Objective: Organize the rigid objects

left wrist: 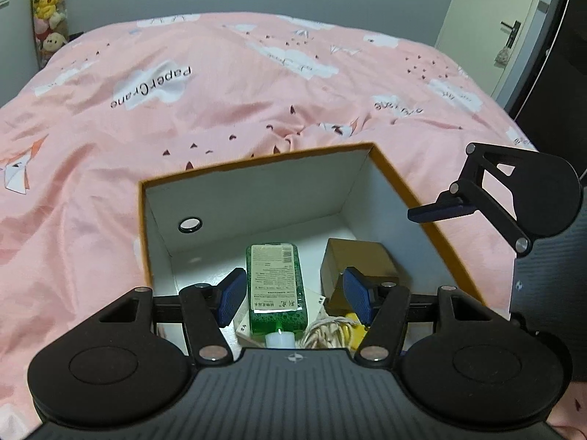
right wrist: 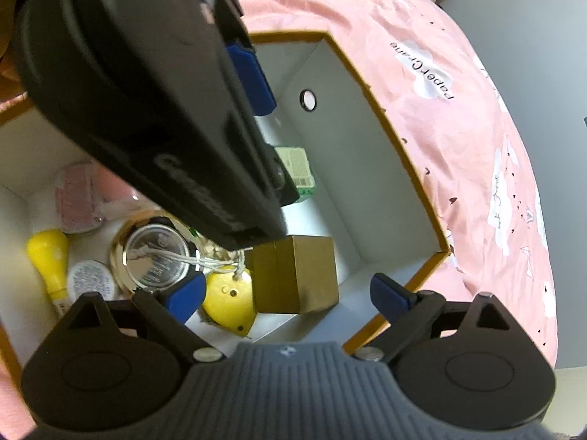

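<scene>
An open box with an orange rim (left wrist: pixel 256 161) (right wrist: pixel 367 91) and white inside sits on a pink bed. In it lie a green bottle (left wrist: pixel 275 286) (right wrist: pixel 297 172) and a brown cube box (left wrist: pixel 357 260) (right wrist: pixel 297 275). My left gripper (left wrist: pixel 294 295) is open over the bottle, its blue pads off the bottle's sides. In the right wrist view my right gripper (right wrist: pixel 288 297) is open wide around the brown cube box without touching it. The left gripper's black body (right wrist: pixel 146 91) hides part of the box's contents. One right finger (left wrist: pixel 436 212) shows over the rim.
Also in the box are a gold-lidded jar (right wrist: pixel 157 256) with string, a yellow heart-shaped piece (right wrist: pixel 229 300), a yellow bulb-shaped item (right wrist: pixel 49 256), a small white round lid (right wrist: pixel 90 280) and a pink item (right wrist: pixel 77 198). The pink quilt (left wrist: pixel 220 91) surrounds the box. A door (left wrist: pixel 506 29) stands far right.
</scene>
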A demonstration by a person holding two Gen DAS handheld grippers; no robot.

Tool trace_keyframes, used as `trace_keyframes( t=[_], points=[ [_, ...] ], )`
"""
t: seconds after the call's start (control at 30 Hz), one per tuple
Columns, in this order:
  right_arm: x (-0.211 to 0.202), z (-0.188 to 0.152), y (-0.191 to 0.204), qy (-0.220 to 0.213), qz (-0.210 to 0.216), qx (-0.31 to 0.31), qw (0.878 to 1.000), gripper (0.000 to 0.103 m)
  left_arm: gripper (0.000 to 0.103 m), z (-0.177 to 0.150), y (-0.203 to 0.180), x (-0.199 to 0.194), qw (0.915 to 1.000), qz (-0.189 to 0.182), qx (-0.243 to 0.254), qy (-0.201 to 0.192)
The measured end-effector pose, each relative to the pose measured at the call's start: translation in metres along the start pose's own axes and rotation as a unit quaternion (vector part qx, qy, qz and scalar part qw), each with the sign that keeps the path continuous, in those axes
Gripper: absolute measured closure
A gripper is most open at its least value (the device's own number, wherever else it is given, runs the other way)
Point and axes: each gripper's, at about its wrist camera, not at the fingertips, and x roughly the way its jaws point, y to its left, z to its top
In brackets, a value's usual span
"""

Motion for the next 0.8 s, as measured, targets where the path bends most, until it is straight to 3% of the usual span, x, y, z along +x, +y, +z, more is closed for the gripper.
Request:
trace_keyframes(
  t=[0.17,0.33,0.53,0.8],
  points=[
    [-0.017,-0.008,-0.011,-0.023,-0.005,0.048,0.999,0.009,0.032,-0.007,0.002,-0.027,0.9997,0.0,0.001,-0.025],
    [-0.032,-0.013,-0.02,-0.031,-0.014,0.169,0.985,0.008,0.032,-0.02,0.004,-0.058,0.998,0.001,-0.006,-0.063],
    [-0.055,-0.029,-0.01,-0.056,-0.033,0.324,0.944,0.008,0.032,-0.042,0.004,-0.095,0.9934,-0.006,-0.012,-0.114],
    [-0.106,-0.035,0.034,-0.127,-0.071,0.431,0.89,0.005,0.03,-0.071,0.011,-0.133,0.9842,0.026,-0.024,-0.173]
  ],
)
